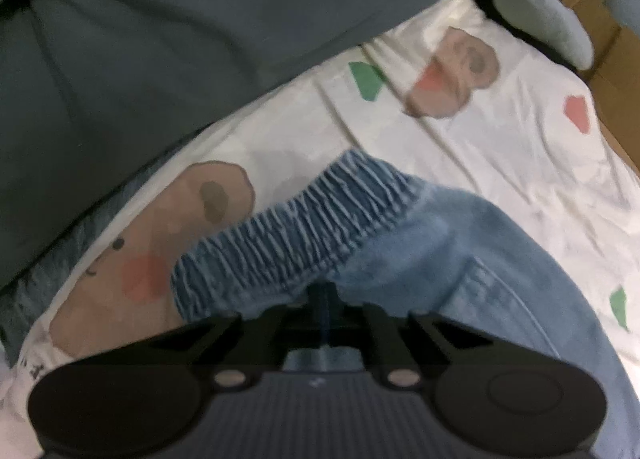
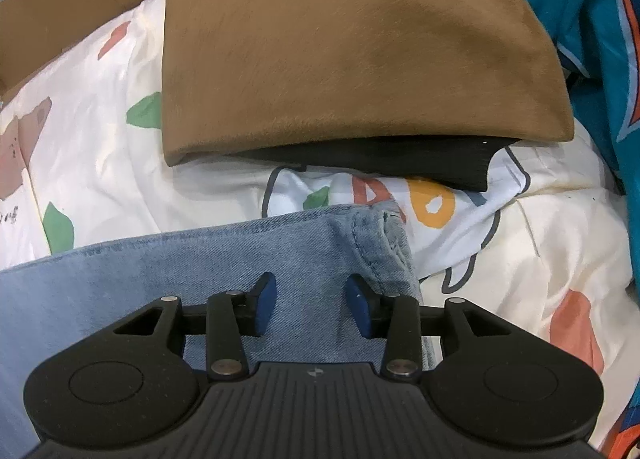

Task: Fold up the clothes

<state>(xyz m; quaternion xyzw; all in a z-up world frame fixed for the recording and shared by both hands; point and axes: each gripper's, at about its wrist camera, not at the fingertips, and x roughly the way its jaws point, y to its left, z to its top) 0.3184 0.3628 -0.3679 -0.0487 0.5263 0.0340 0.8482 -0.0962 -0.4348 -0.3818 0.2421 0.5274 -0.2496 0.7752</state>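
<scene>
While the left gripper (image 1: pixel 325 299) pinches the jeans (image 1: pixel 420 243), right fingers (image 2: pixel 266 309) gape.

In the left wrist view we see the jeans (image 1: pixel 420 251) lying on the bed sheet (image 1: pixel 500 163), their gathered waistband (image 1: pixel 288 235) running from 8 o'clock up toward 1 o'clock, just ahead of the left gripper (image 1: pixel 324 299) at 6 o'clock. A large garment (image 1: pixel 160 39) covers the sheet from 9 to 12 o'clock, behind the waistband.

In the right wrist view we find the jeans (image 2: pixel 200 271) spreading from 6 to 9 o'clock on the bed sheet (image 2: pixel 100 119), beneath the right gripper (image 2: pixel 310 303). At 12 o'clock a folded garment (image 2: pixel 340 51) lies on another garment (image 2: pixel 400 163), behind the jeans. A patterned cloth (image 2: pixel 600 59) lies at 2 o'clock.
</scene>
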